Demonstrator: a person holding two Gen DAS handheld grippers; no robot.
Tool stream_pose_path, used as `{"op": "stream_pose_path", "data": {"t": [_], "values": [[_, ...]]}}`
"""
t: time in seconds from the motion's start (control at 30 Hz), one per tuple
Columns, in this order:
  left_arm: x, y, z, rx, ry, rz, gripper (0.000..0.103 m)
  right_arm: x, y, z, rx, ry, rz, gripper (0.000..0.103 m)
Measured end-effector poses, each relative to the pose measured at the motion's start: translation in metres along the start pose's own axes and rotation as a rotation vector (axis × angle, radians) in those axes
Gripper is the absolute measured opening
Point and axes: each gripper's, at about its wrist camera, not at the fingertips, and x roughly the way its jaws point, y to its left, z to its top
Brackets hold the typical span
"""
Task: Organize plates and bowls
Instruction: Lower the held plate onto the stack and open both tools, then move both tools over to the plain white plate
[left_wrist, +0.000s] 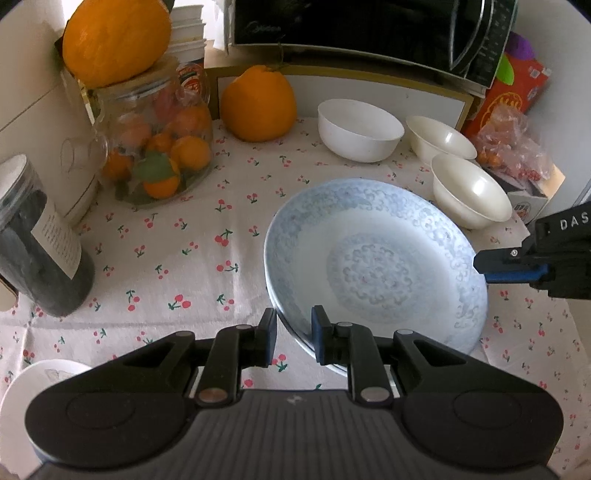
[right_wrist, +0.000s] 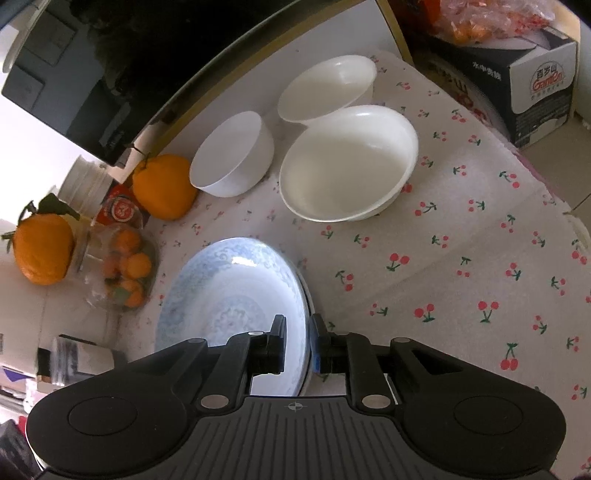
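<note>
A blue-patterned plate (left_wrist: 369, 258) (right_wrist: 229, 288) sits nested on a second plate whose rim (left_wrist: 275, 304) (right_wrist: 309, 295) shows just beneath it, on the cherry-print cloth. My left gripper (left_wrist: 293, 332) straddles the near-left rim, jaws nearly closed, shut on the top plate. My right gripper (right_wrist: 298, 343) (left_wrist: 480, 267) clasps the opposite rim the same way, one finger above and one below. Behind the plates stand a white bowl (left_wrist: 360, 129) (right_wrist: 232, 155) and two cream bowls (left_wrist: 439, 140) (left_wrist: 469, 192) (right_wrist: 325, 88) (right_wrist: 347, 162), all upright and apart from the grippers.
Two big oranges (left_wrist: 258, 107) (left_wrist: 114, 40), a glass jar of small oranges (left_wrist: 159, 147) and a dark jar (left_wrist: 33, 240) crowd the left. A microwave (left_wrist: 369, 29) hangs over the back. A snack bag (left_wrist: 509, 147) and box (right_wrist: 543, 85) stand right; a white dish (left_wrist: 33, 380) lies near left.
</note>
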Motion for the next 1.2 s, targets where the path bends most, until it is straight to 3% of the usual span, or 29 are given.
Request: {"op": "stream_pose_path", "data": {"t": [0.13, 0.23, 0.33, 0.4, 0.47, 0.57, 0.67, 0.97, 1.2], "values": [[0.000, 0.002, 0.000, -0.017, 0.003, -0.014, 0.018, -0.001, 0.000, -0.002, -0.002, 0.004, 0.004, 0.016], [0.000, 0.004, -0.001, -0.021, 0.001, -0.001, 0.028, -0.002, 0.001, -0.002, 0.000, 0.001, 0.002, 0.016], [-0.002, 0.006, -0.002, -0.018, 0.001, -0.002, 0.037, -0.004, 0.002, -0.003, -0.002, 0.002, 0.015, 0.029], [-0.005, 0.009, -0.003, -0.019, 0.003, 0.000, 0.050, -0.008, 0.004, -0.005, -0.018, -0.009, 0.011, 0.044], [-0.009, 0.011, -0.004, -0.016, 0.001, 0.000, 0.055, -0.012, 0.008, -0.008, -0.042, -0.024, 0.002, 0.061], [-0.016, 0.017, -0.005, -0.022, -0.003, -0.010, 0.068, -0.018, 0.014, -0.012, -0.072, -0.037, 0.005, 0.072], [-0.025, 0.023, -0.007, -0.035, -0.003, -0.031, 0.074, -0.023, 0.021, -0.018, -0.106, -0.045, 0.004, 0.082], [-0.059, 0.043, -0.018, 0.012, -0.021, -0.045, 0.095, -0.036, 0.047, -0.042, -0.207, -0.080, 0.024, 0.090], [-0.080, 0.075, -0.032, 0.016, -0.042, -0.012, 0.100, -0.041, 0.070, -0.061, -0.274, -0.112, 0.078, 0.093]]}}
